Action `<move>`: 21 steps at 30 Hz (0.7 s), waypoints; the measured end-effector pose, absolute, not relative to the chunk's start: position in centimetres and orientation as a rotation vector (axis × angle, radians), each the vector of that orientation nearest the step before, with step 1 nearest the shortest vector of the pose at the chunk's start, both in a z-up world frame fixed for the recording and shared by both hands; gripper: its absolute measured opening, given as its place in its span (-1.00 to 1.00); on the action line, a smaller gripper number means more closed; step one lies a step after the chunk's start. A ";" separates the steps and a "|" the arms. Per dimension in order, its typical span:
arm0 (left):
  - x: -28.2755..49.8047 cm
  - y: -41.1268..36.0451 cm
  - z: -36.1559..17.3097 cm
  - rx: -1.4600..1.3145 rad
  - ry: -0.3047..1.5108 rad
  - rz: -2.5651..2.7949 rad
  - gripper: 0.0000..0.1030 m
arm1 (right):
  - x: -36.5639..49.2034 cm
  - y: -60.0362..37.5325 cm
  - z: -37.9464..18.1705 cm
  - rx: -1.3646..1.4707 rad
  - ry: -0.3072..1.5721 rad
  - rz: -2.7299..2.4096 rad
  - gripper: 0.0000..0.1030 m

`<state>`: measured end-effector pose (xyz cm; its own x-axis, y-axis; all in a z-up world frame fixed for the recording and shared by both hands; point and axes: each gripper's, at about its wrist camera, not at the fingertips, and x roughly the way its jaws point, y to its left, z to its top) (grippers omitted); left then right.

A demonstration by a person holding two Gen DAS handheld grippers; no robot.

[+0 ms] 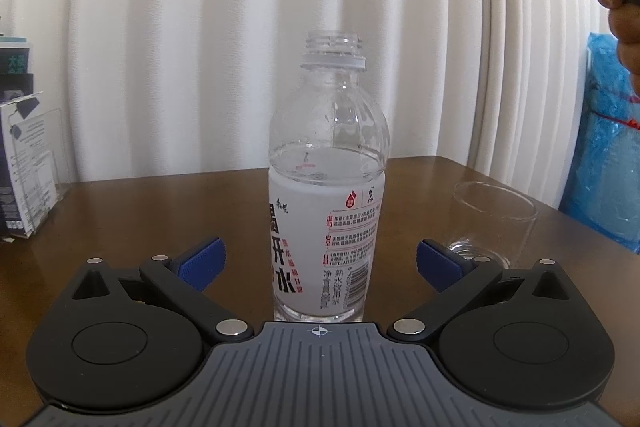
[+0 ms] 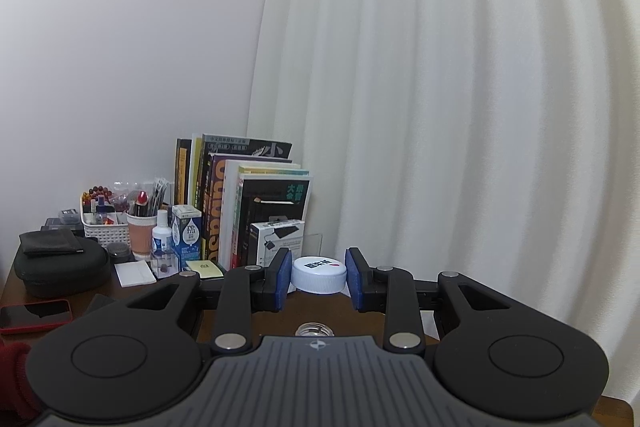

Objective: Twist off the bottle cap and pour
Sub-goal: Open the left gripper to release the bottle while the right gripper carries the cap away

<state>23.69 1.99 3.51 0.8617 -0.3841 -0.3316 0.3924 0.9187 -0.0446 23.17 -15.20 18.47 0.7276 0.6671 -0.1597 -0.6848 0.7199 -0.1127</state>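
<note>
White ribbed cap [image 2: 319, 275] between right gripper [image 2: 319, 277] pads — left gripper [image 1: 320, 263] spread around clear uncapped bottle [image 1: 328, 179].

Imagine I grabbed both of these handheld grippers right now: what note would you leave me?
Left gripper: jaws wide open either side of the bottle, not gripping it.
Right gripper: shut on the white cap, held in the air above the bottle.
Bottle: upright on the brown table, neck open, partly full of water.
Glass: empty, to the bottle's right.
Done: cap unscrewed.
Left: probably set the cap down, grip the bottle, pour into the glass.
</note>
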 end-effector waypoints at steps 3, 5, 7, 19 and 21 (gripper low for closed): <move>22.4 2.4 4.0 0.027 0.338 -0.395 1.00 | 22.0 -15.6 18.8 -0.164 0.097 0.732 -0.38; 21.7 2.6 4.3 0.028 0.334 -0.389 1.00 | 20.8 -16.0 18.9 -0.156 0.090 0.717 -0.38; 20.5 2.8 4.7 0.025 0.327 -0.382 1.00 | 19.5 -16.6 18.7 -0.147 0.089 0.696 -0.38; 14.8 2.3 5.6 0.044 0.294 -0.396 1.00 | 12.3 -20.1 12.8 -0.107 0.204 0.531 -0.38; 13.7 2.1 5.6 0.046 0.291 -0.399 1.00 | 12.1 -20.5 11.5 -0.102 0.238 0.500 -0.38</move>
<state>13.74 2.09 5.64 0.8806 -0.3764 -0.2878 0.3893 0.9210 -0.0131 12.06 -20.51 11.48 0.8509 0.4619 -0.2504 -0.4856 0.8733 -0.0392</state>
